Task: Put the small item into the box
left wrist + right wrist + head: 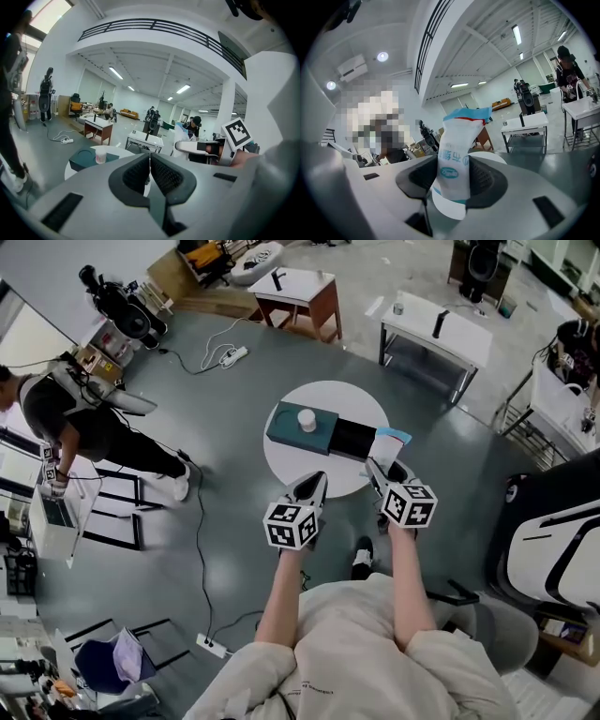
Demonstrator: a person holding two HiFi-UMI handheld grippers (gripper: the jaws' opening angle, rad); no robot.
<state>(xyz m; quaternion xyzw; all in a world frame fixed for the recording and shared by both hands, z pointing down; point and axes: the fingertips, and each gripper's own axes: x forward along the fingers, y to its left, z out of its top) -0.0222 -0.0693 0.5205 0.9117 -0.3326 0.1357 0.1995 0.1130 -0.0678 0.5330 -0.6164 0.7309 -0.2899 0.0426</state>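
Your right claw [453,178] is clamped on the pouch [454,154]. The pads press its lower half from both sides, so the jaws stand fairly wide with the pouch filling the gap. The pouch's long axis runs crosswise to the jaws, with the blue sealed end sticking up well clear of them.

The move turns on one thing: the box [354,439] lies just ahead of that claw and a little to its left, on the near side of the table [328,395]. The pouch already hangs close to the box's right end, so it looks like a short carry forward and left, then down.

The box shows a dark open inside. Nothing can be made out in it, though the view is too small to be sure. Farther left of the claw, touching the box, is the teal lid [286,432] with a cup [306,419] standing on it — keep the pouch off that side.

Your left claw [150,171] has its jaws pressed together on nothing and sits back from the table edge. The right one is nearer the box.
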